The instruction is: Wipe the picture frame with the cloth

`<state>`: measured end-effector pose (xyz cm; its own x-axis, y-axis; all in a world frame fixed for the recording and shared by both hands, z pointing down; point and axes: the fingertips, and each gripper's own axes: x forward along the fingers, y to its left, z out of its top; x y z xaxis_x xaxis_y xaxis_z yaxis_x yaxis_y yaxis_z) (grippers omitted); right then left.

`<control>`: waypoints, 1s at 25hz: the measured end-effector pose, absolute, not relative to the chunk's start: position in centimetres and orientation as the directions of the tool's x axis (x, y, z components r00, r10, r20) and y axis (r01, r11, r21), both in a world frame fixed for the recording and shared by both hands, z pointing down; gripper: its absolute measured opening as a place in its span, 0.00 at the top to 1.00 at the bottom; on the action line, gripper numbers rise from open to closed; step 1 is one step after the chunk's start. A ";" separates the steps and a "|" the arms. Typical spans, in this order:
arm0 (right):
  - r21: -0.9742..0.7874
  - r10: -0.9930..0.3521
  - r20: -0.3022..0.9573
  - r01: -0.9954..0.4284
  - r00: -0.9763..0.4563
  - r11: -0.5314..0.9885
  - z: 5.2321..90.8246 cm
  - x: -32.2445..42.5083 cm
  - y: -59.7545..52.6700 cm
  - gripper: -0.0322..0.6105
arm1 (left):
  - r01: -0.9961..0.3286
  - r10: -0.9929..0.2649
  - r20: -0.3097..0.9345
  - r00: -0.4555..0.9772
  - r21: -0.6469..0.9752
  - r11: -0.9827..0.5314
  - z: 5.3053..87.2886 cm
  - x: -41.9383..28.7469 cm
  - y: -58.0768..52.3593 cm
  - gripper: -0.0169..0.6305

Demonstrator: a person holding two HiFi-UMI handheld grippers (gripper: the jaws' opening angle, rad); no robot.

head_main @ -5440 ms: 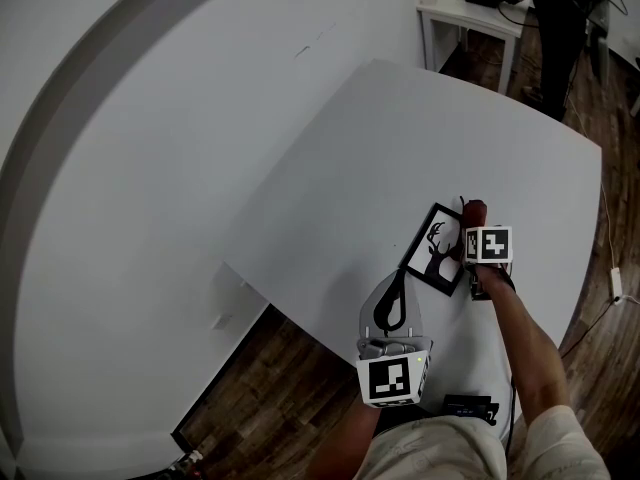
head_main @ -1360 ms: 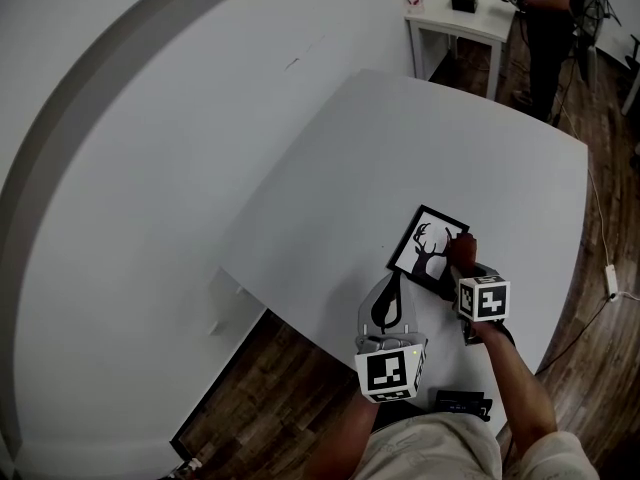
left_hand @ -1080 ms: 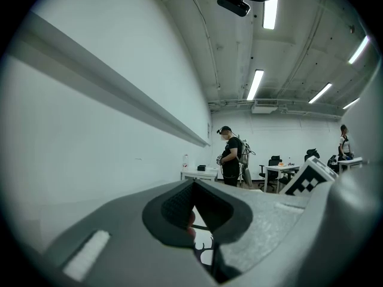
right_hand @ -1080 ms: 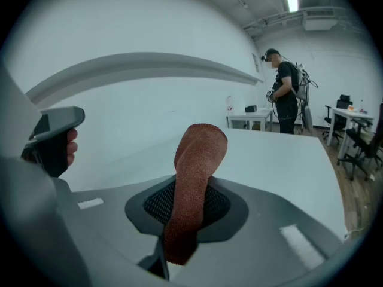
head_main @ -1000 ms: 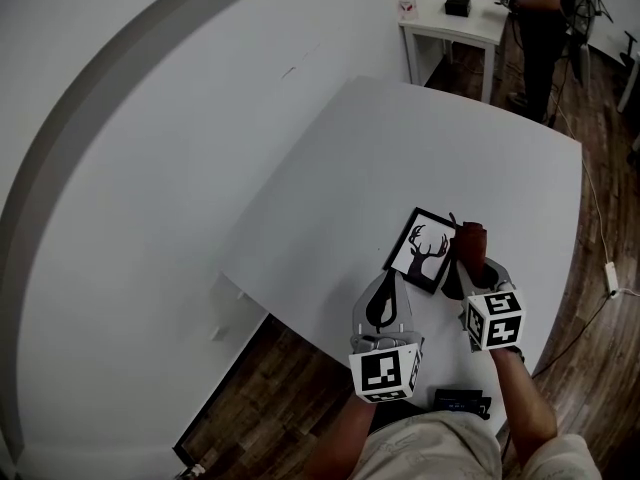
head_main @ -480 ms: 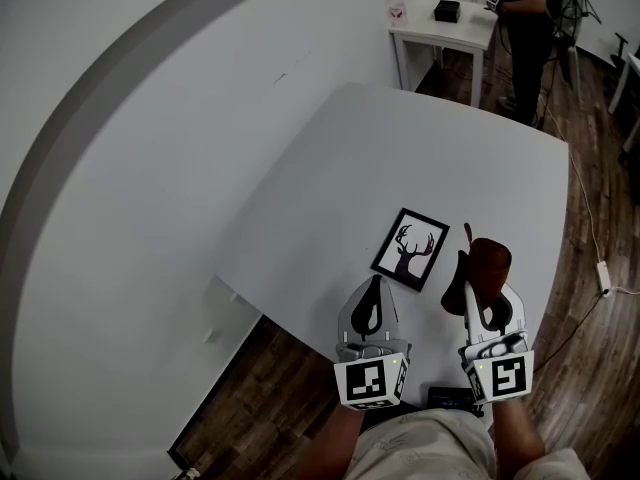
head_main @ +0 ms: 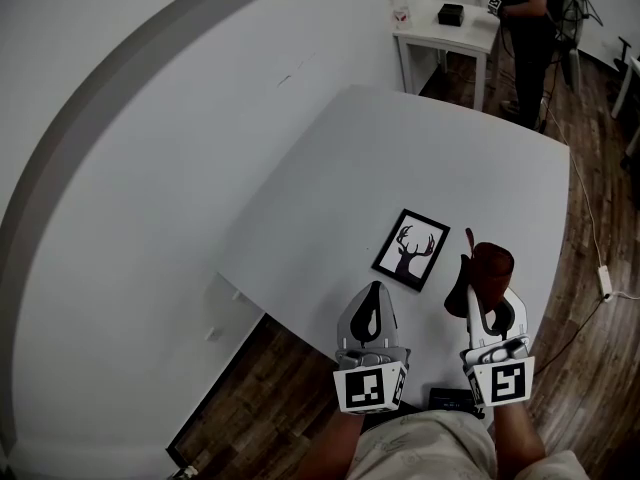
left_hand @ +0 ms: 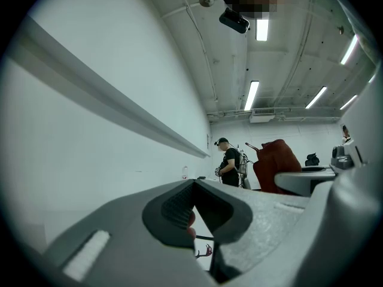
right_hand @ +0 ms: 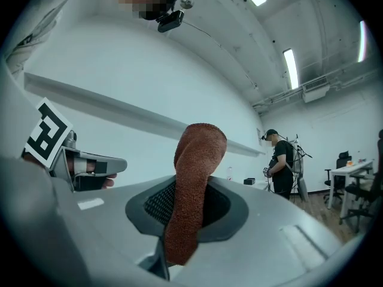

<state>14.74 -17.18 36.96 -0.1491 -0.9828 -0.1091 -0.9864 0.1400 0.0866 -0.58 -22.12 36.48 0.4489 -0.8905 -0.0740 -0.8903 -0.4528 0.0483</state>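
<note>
Now, right gripper [head_main: 487, 290]: jaws clamped on the red-brown cloth [head_main: 492, 264], which stands up past its tips.
Left gripper [head_main: 372, 292]: jaws together, nothing between them.
Picture frame [head_main: 411, 249]: flat on the white table [head_main: 450, 158], just ahead of the 2 grippers, apart from the cloth.
</note>
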 end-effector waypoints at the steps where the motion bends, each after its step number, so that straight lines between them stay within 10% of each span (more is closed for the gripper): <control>1: 0.086 -0.983 -0.109 -0.987 -0.148 0.139 36.8 14.8 -17.1 0.80 | -0.891 -0.891 -0.075 0.448 0.047 -0.452 36.4 -0.5 -22.1 0.97; 25: 0.107 -0.986 -0.118 -0.988 -0.121 0.108 35.6 15.2 -17.1 0.80 | -0.885 -0.884 -0.095 0.458 0.041 -0.464 35.5 -0.1 -21.4 0.97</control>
